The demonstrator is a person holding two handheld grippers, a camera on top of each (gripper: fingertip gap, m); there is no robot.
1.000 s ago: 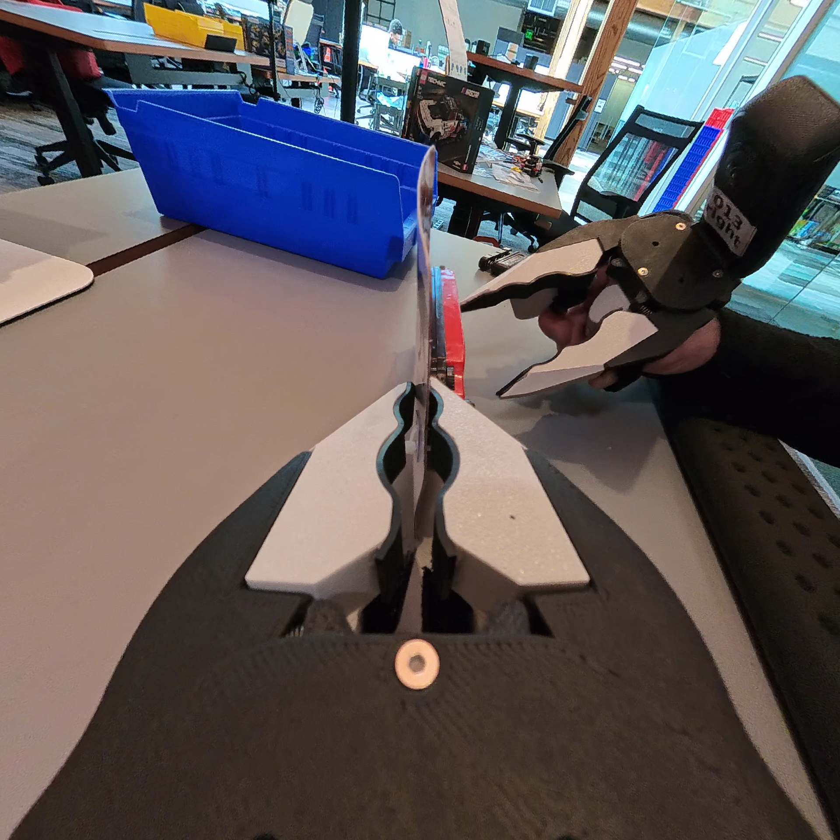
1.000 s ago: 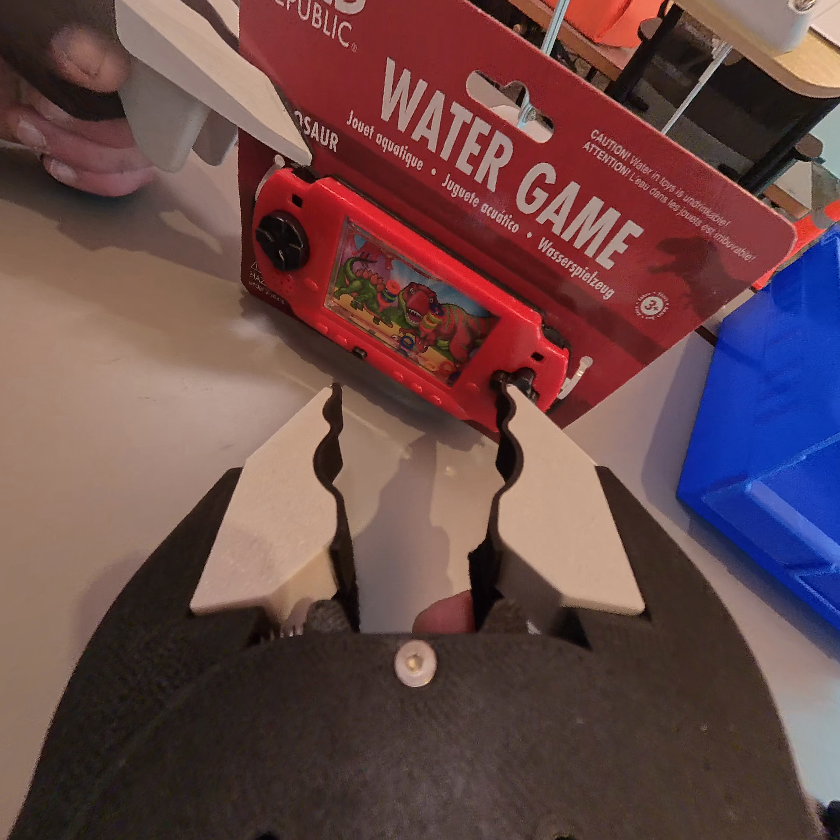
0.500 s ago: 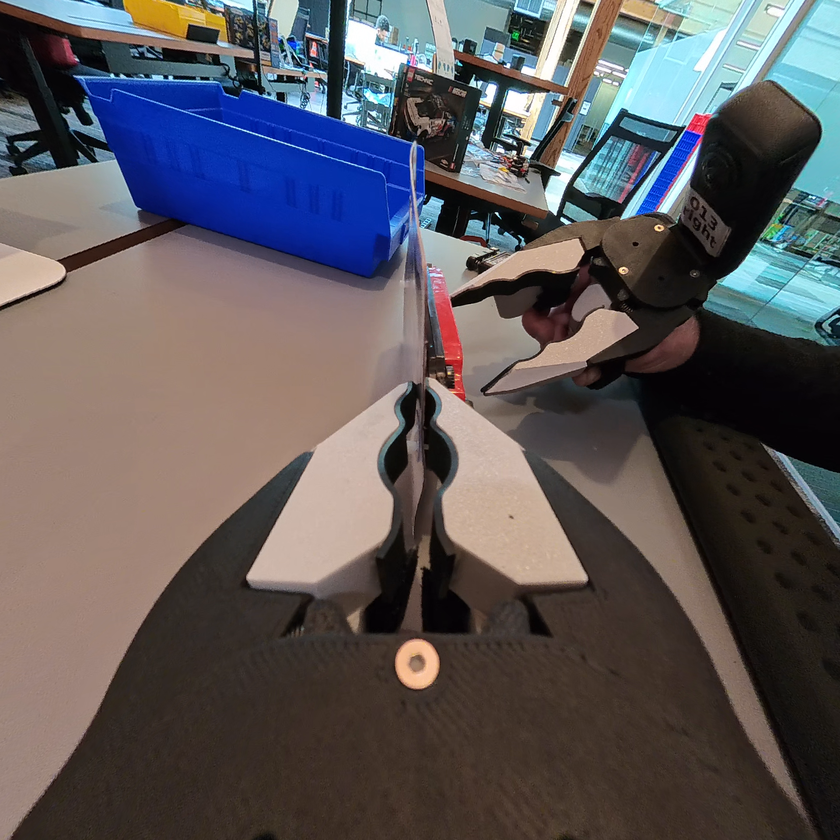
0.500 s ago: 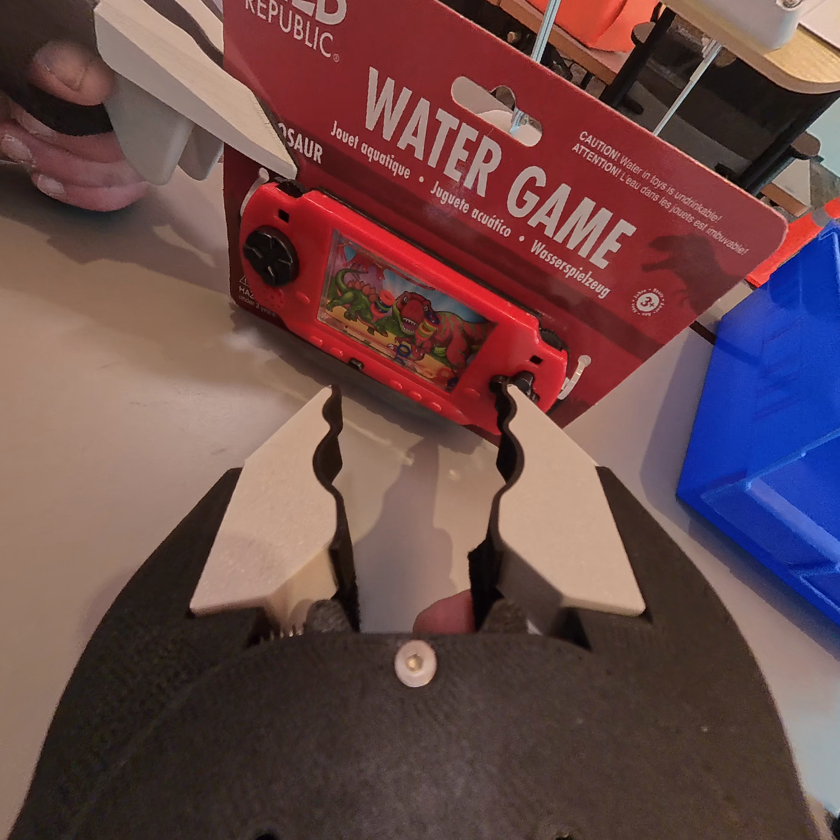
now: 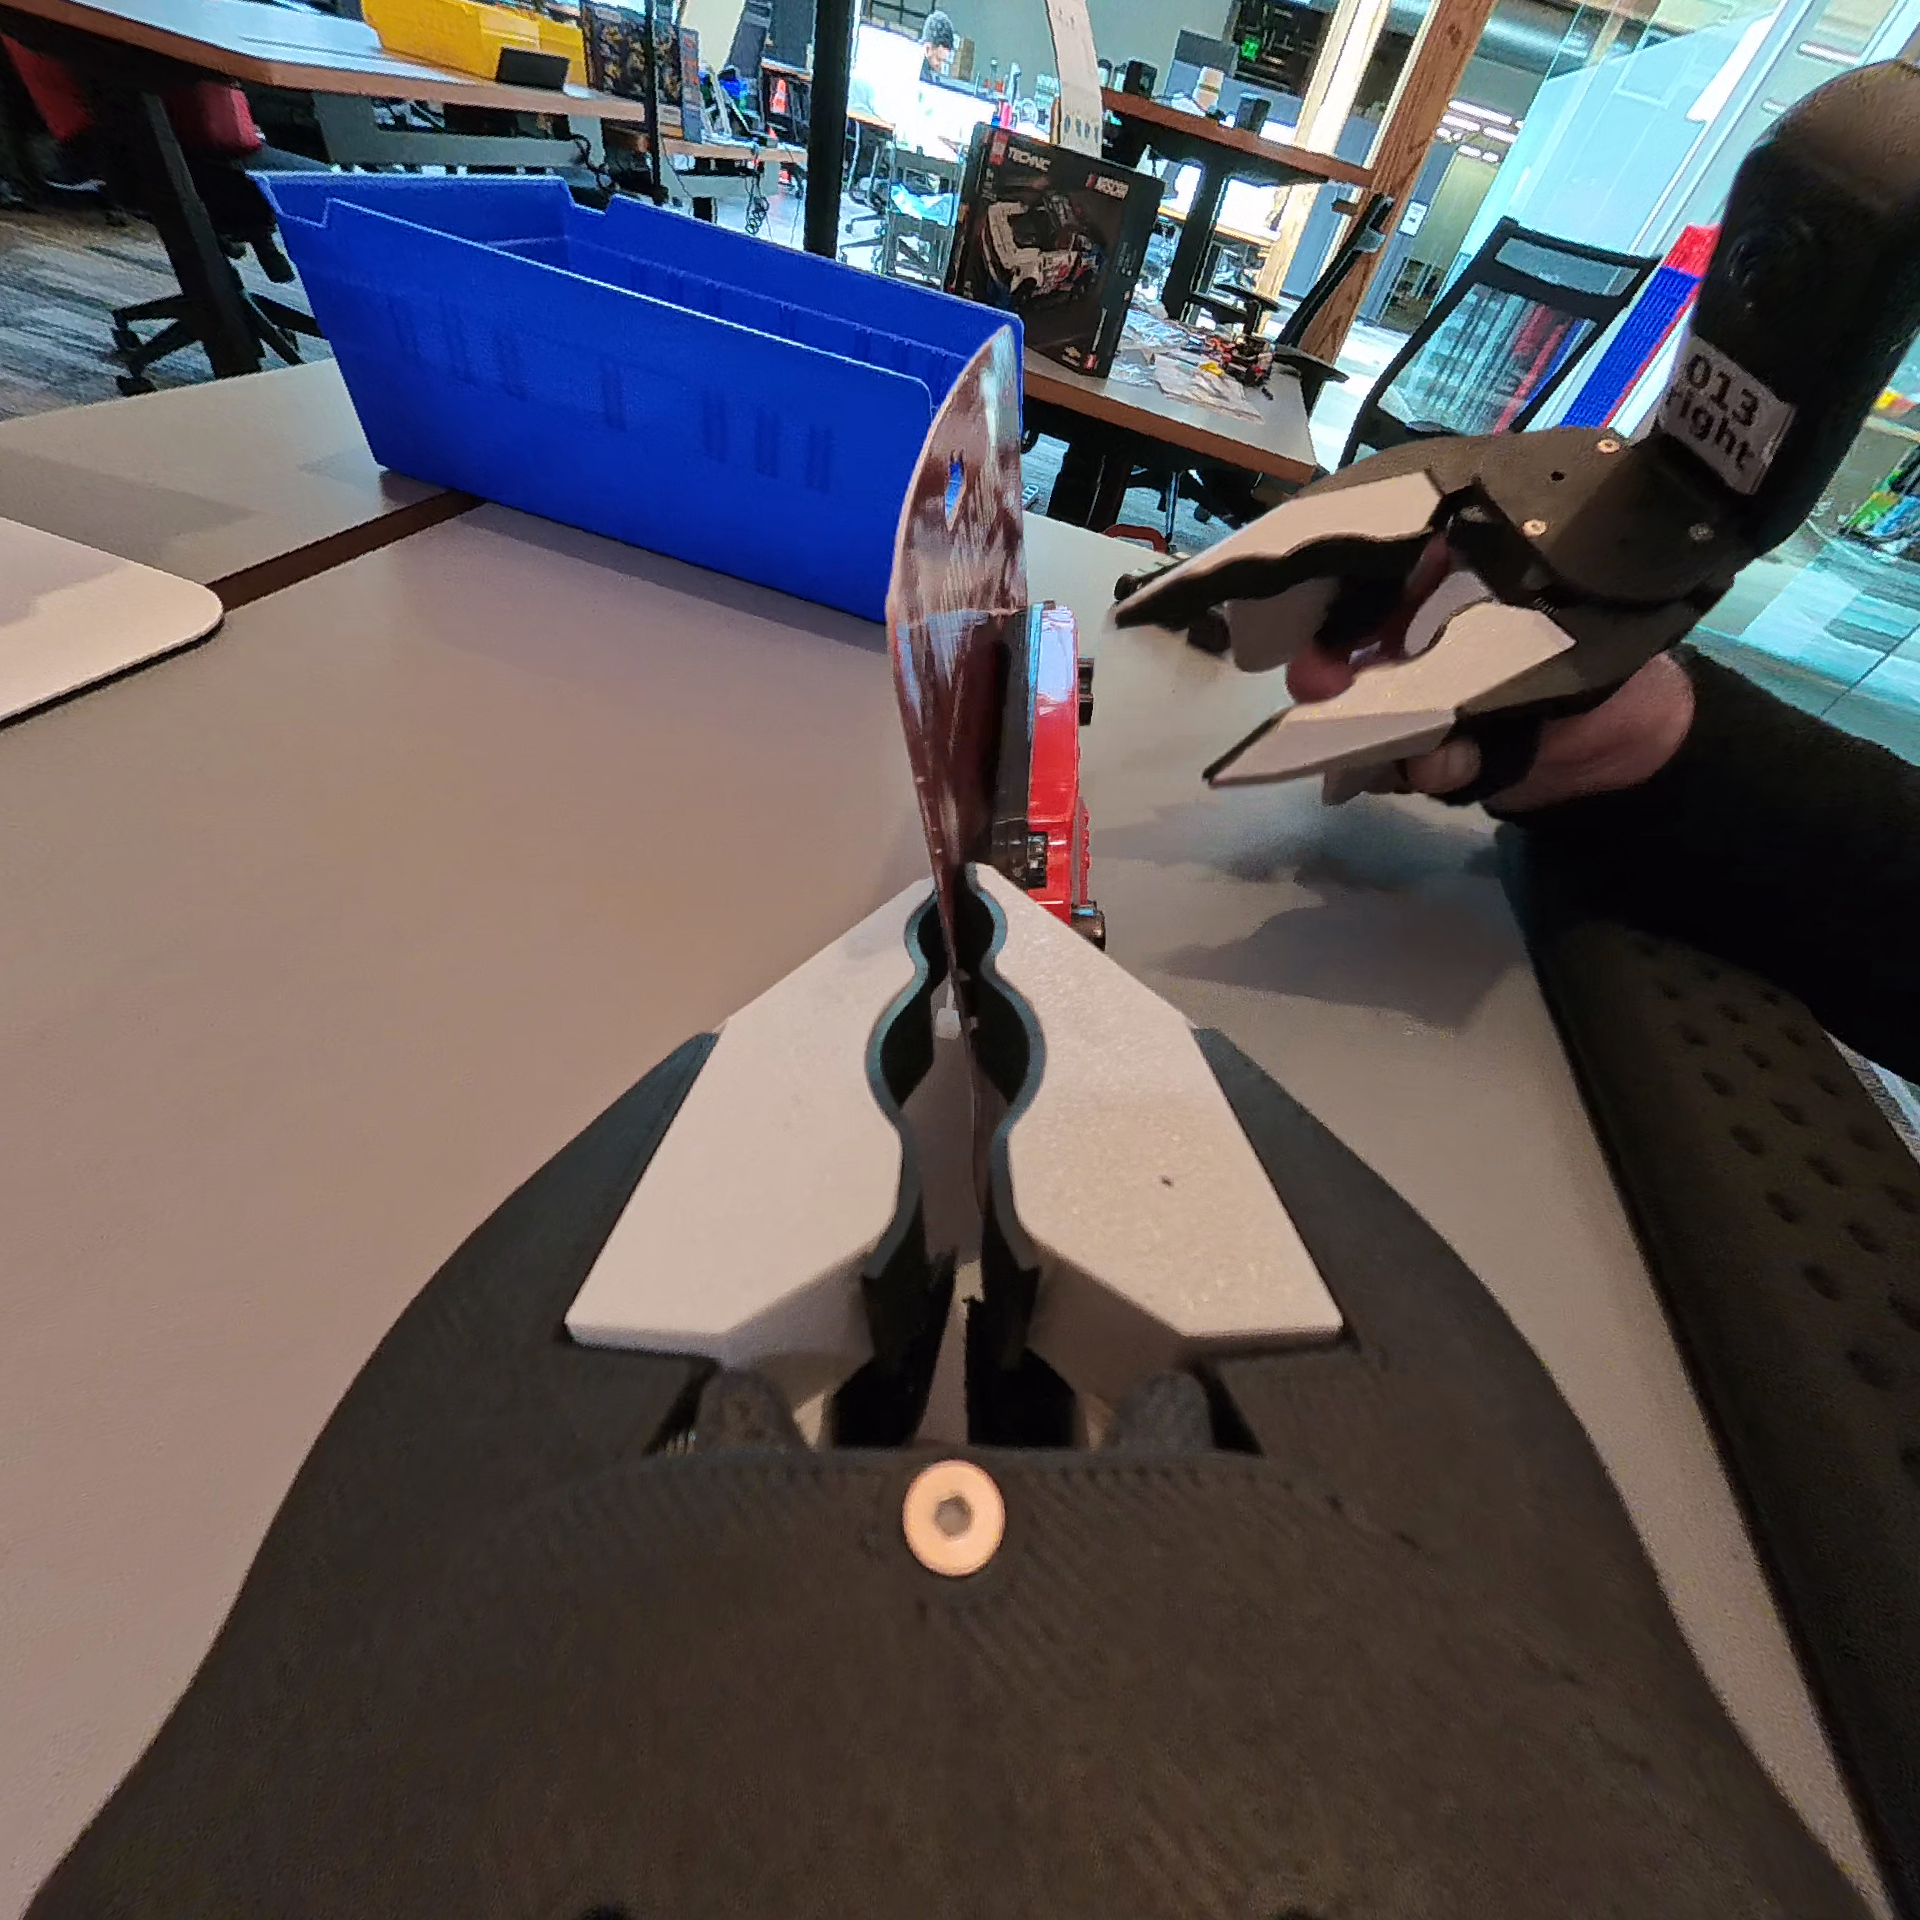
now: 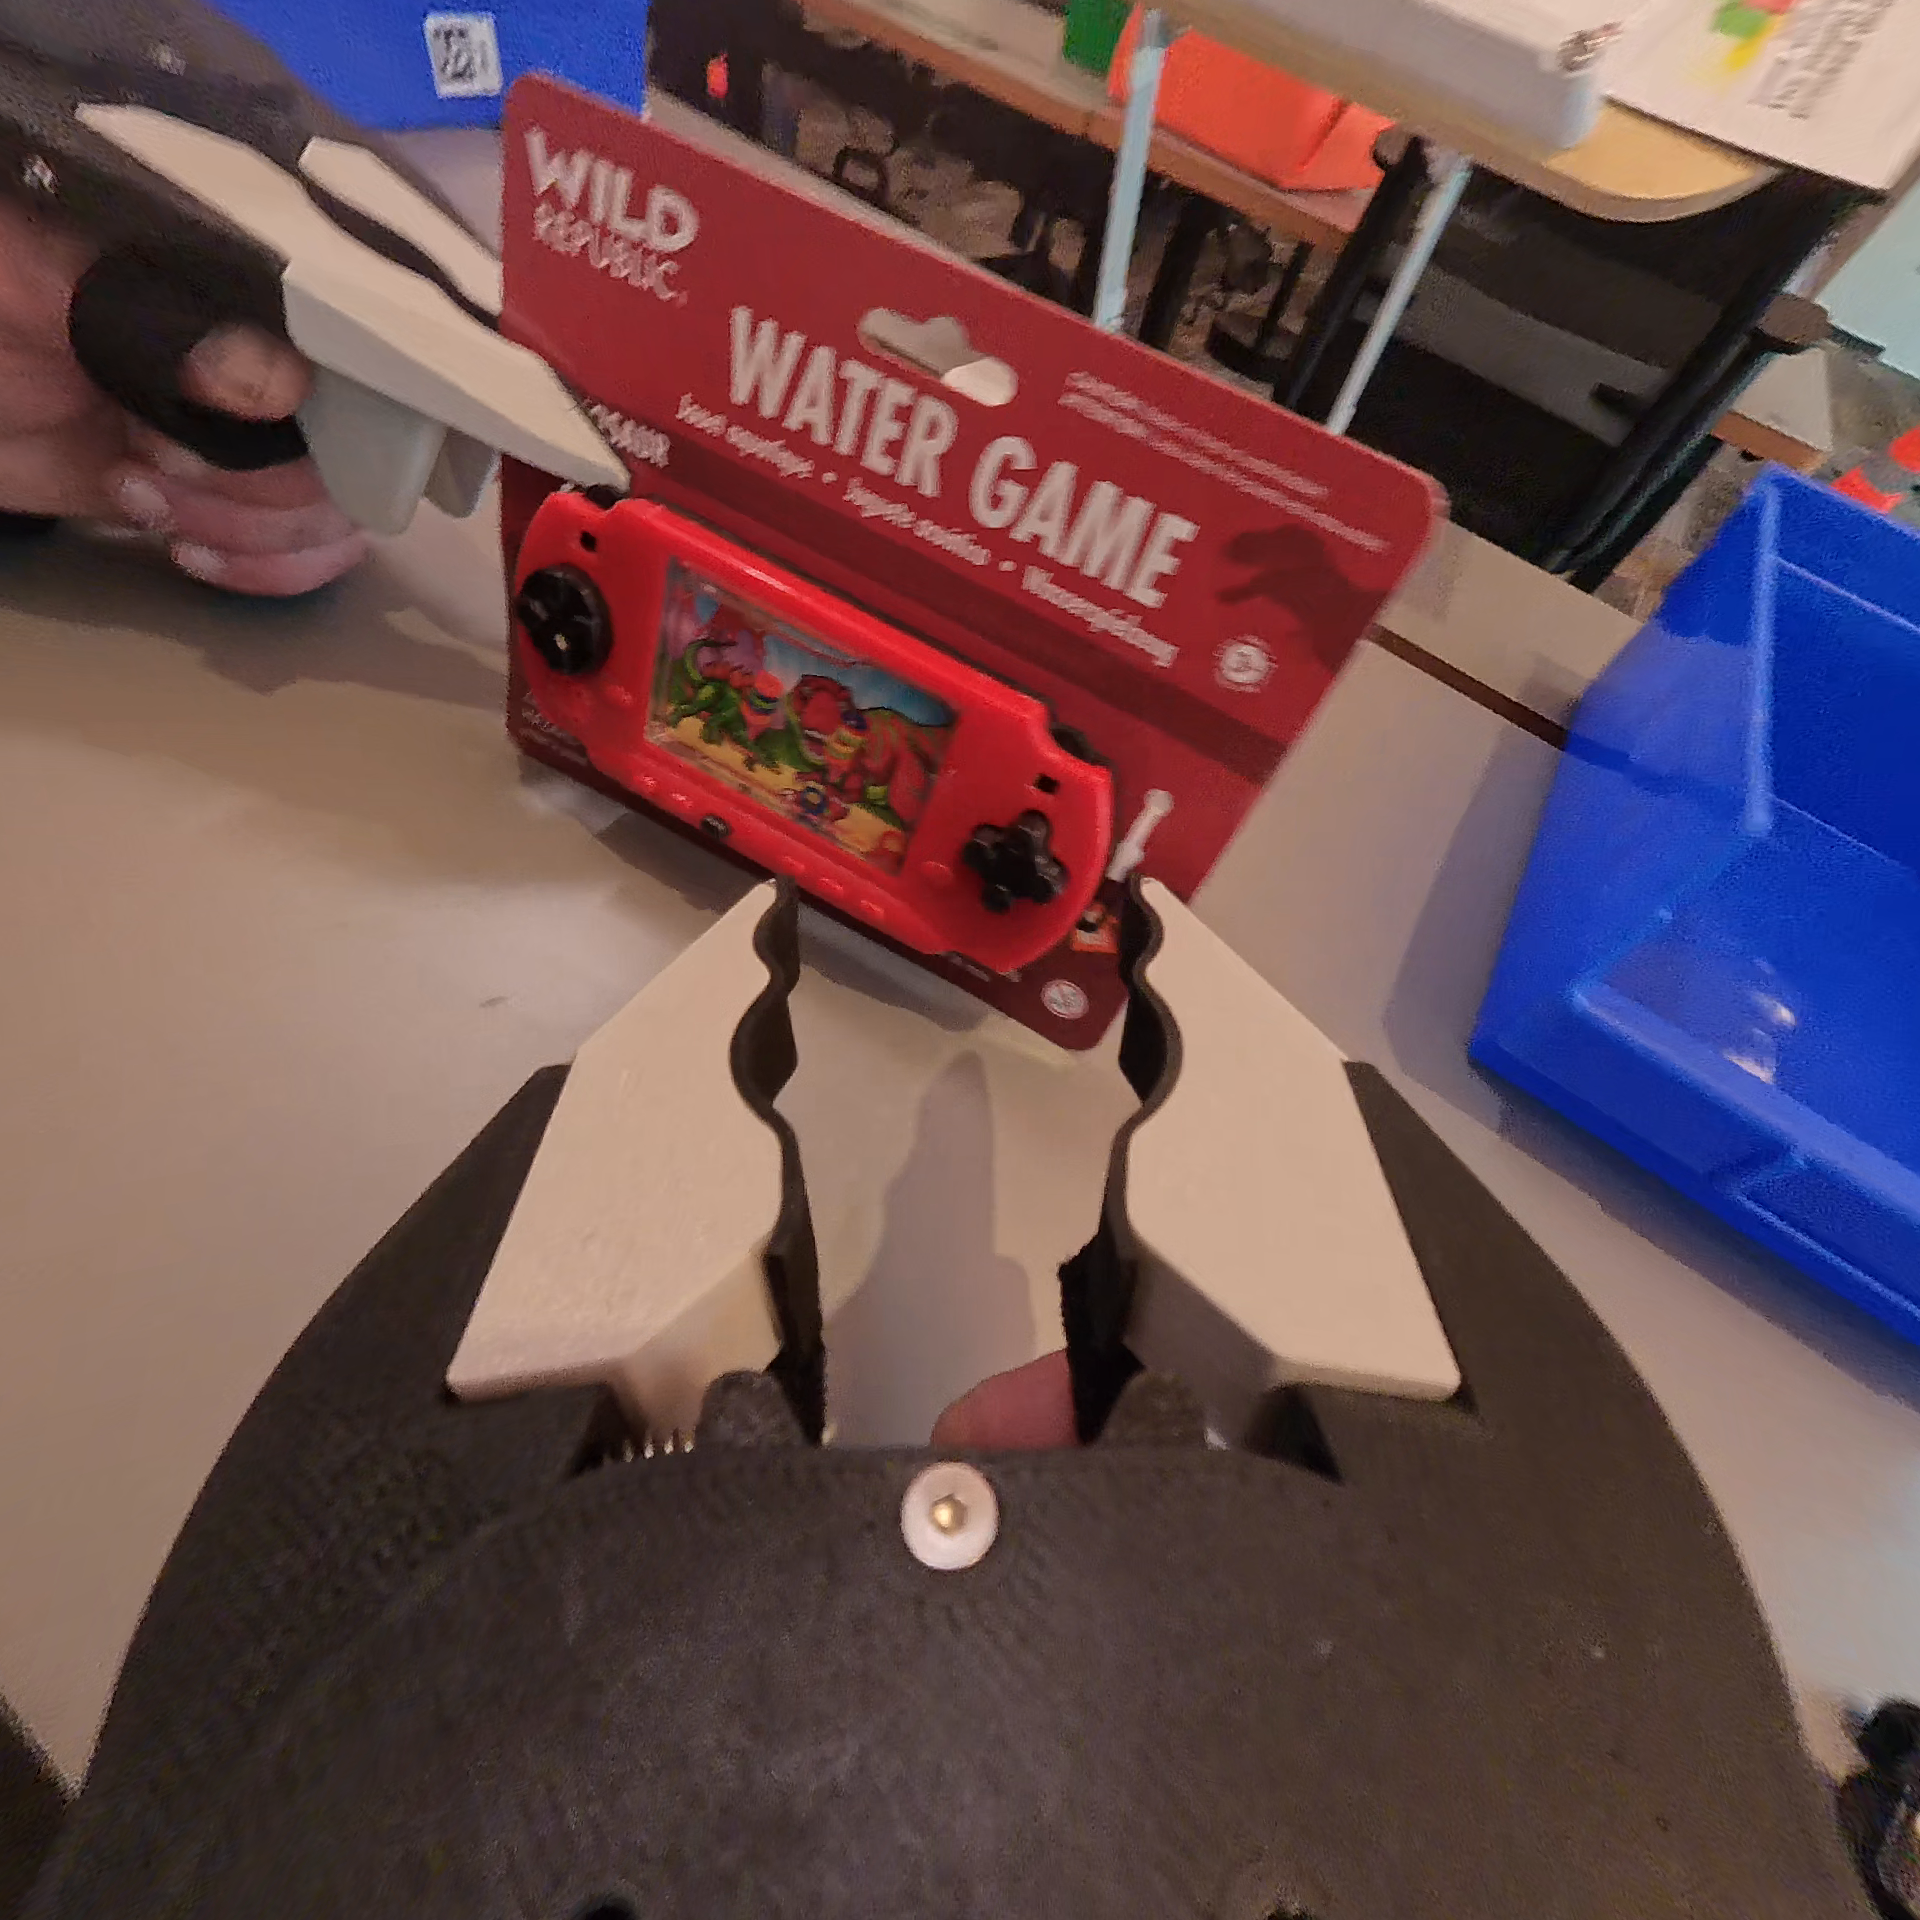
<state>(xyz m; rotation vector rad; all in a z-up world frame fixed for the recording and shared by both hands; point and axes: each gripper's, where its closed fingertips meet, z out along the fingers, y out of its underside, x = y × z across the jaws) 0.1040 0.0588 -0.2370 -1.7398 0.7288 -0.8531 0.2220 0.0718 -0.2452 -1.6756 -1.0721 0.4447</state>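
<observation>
A red carded toy package (image 6: 1039, 436) with a red handheld game (image 6: 810, 717) fixed to its front stands upright on the grey table (image 6: 260, 935). My left gripper (image 5: 961, 883) is shut on the card's side edge; it also shows in the right wrist view (image 6: 582, 457) at the package's upper left. The package is seen edge-on in the left wrist view (image 5: 961, 623). My right gripper (image 6: 956, 899) is open and empty, its jaws just in front of the game's lower right corner without touching it. It also shows in the left wrist view (image 5: 1169, 694), right of the package.
A long blue bin (image 5: 623, 416) stands behind the package; its open end shows in the right wrist view (image 6: 1766, 883). A black perforated mat (image 5: 1766, 1195) lies along the table's right side. A white pad (image 5: 94, 623) lies at the far left. Desks and chairs stand beyond.
My right gripper has drawn back from the package, still open. The package, still held in my left gripper, has turned slightly so its back face shows.
</observation>
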